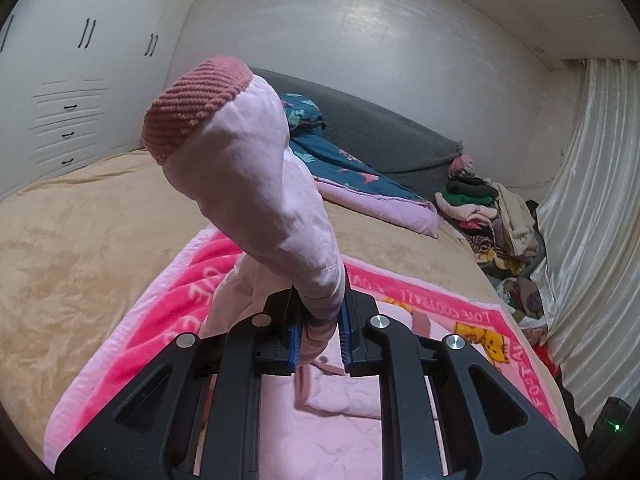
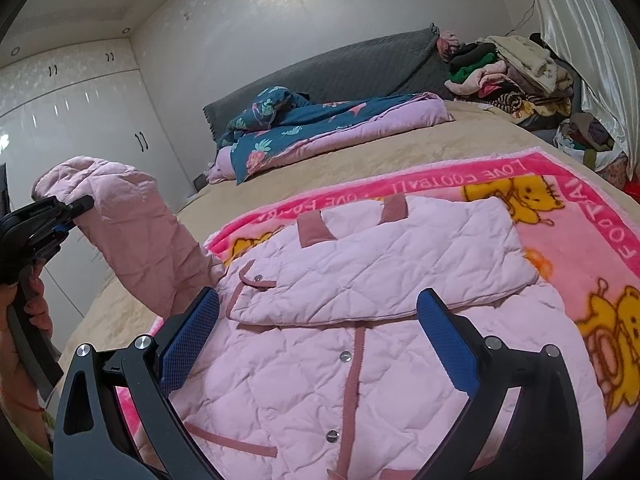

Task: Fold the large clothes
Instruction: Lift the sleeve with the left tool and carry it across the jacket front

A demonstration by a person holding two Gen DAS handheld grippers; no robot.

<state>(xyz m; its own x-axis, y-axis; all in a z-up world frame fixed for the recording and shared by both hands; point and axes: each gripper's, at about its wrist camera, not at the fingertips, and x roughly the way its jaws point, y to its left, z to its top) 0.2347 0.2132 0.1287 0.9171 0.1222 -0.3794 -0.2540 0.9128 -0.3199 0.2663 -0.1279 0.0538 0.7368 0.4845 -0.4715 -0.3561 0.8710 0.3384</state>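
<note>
A pale pink quilted jacket (image 2: 360, 344) with dusty-rose trim and snaps lies on a pink cartoon blanket (image 2: 560, 216) on the bed. One sleeve (image 2: 380, 264) is folded across its chest. My left gripper (image 1: 320, 332) is shut on the other sleeve (image 1: 256, 184), lifted off the bed, its ribbed rose cuff (image 1: 192, 104) standing up. That gripper also shows at the left of the right wrist view (image 2: 76, 204), holding the raised sleeve (image 2: 136, 232). My right gripper (image 2: 316, 320) is open and empty, just above the jacket's front.
The bed has a tan sheet (image 1: 80, 232) and a grey headboard (image 2: 340, 68). A blue and pink quilt (image 2: 320, 124) lies near the headboard. A heap of clothes (image 2: 508, 72) sits by the curtain (image 1: 592, 200). White wardrobes (image 2: 80, 120) stand at the left.
</note>
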